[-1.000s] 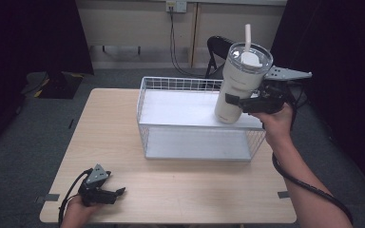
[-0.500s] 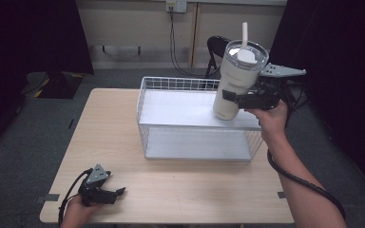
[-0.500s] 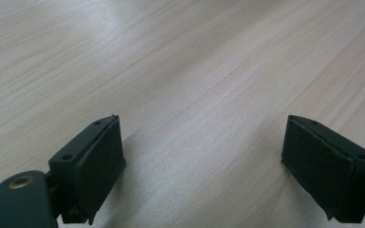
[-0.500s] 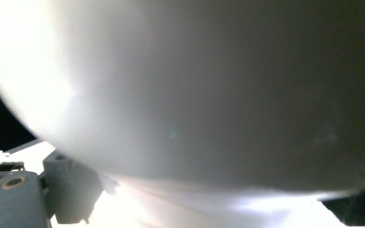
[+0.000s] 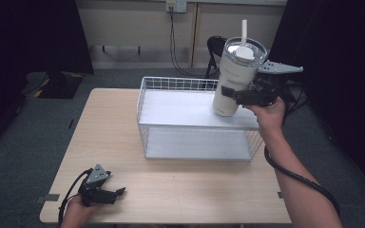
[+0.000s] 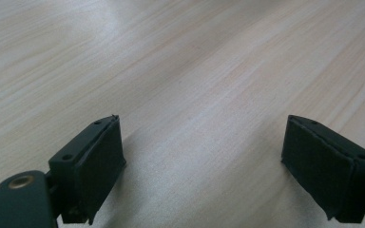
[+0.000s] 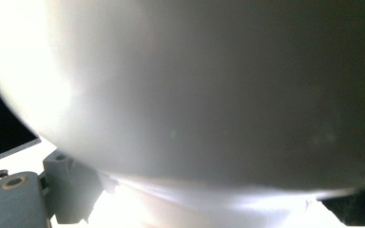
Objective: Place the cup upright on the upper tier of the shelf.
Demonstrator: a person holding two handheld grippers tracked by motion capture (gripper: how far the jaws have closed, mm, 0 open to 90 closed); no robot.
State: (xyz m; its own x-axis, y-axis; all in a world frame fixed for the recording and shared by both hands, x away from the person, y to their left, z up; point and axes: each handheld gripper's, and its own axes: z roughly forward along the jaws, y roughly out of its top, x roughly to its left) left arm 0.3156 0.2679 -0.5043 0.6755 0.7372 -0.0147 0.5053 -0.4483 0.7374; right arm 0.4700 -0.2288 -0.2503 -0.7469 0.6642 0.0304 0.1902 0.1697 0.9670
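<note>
A tall cream tumbler (image 5: 233, 78) with a clear lid and a white straw (image 5: 244, 31) hangs tilted above the right rear of a white wire basket (image 5: 145, 102). My right gripper (image 5: 233, 95) is shut on the tumbler's lower body, and the cup's pale wall (image 7: 195, 90) looms close in the right gripper view. My left gripper (image 5: 116, 194) rests at the table's front left corner, open, its two black pads (image 6: 97, 159) wide apart over bare wood.
The light wooden table (image 5: 109, 133) carries the basket at its centre and right. A dark chair (image 5: 215, 45) stands behind the table, and a cable hangs down the back wall. Black curtains flank both sides.
The right hand has carried the tumbler left and slightly down, closer over the basket, and it stands more upright. The left gripper has stayed put.
</note>
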